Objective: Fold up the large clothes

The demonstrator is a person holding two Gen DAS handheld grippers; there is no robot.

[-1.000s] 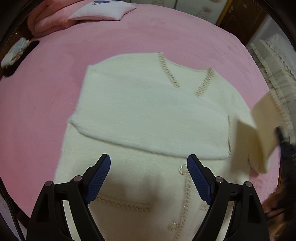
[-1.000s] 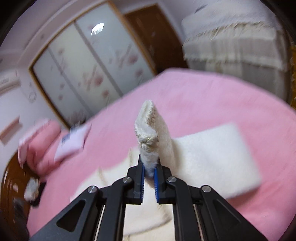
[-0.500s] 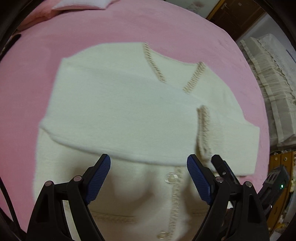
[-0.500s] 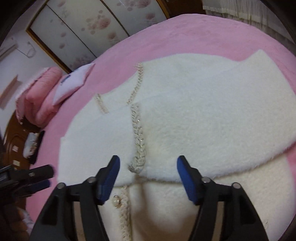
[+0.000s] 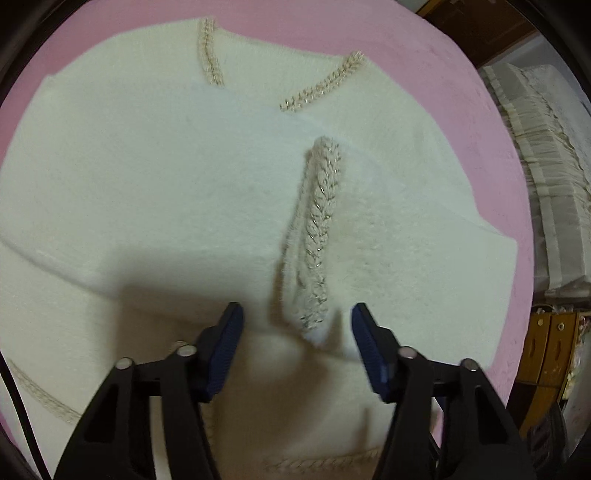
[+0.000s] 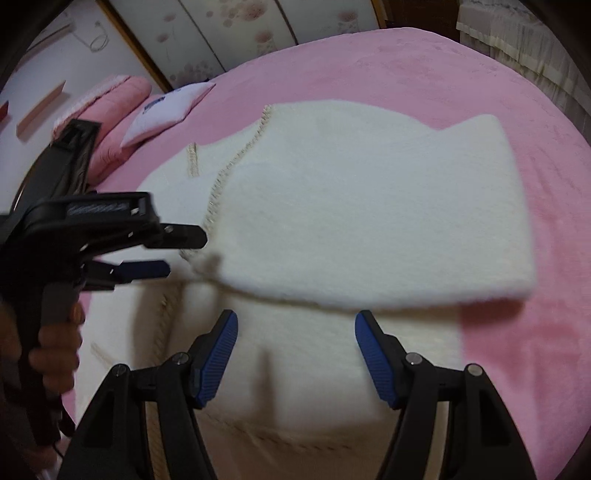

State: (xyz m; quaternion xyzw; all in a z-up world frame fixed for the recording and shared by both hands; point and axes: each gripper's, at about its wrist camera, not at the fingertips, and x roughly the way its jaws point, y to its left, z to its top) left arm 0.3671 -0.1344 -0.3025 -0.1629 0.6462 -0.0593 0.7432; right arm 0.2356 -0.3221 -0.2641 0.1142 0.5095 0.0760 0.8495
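A cream knit cardigan (image 5: 166, 192) lies flat on the pink bed (image 5: 461, 74), both sleeves folded across its chest. The top sleeve's braided cuff (image 5: 317, 236) ends between the pads of my left gripper (image 5: 297, 332). Its jaws are closing around the cuff, and a gap still shows on each side. In the right wrist view the cardigan (image 6: 351, 206) fills the middle. My right gripper (image 6: 295, 332) hovers open over the body below the folded sleeve's edge, holding nothing. The left gripper (image 6: 177, 253), held by a hand (image 6: 55, 350), reaches in from the left.
Pink bedding (image 6: 118, 107) and a white cushion (image 6: 170, 110) lie at the bed's head before flowered wardrobe doors (image 6: 229, 33). A cream frilled cloth (image 5: 535, 166) and a wooden cabinet (image 5: 546, 350) stand to the right of the bed.
My right gripper let go of the sleeve cuff, which now lies across the chest, and sank toward the cardigan. My left gripper came down to the cuff and its jaws have narrowed.
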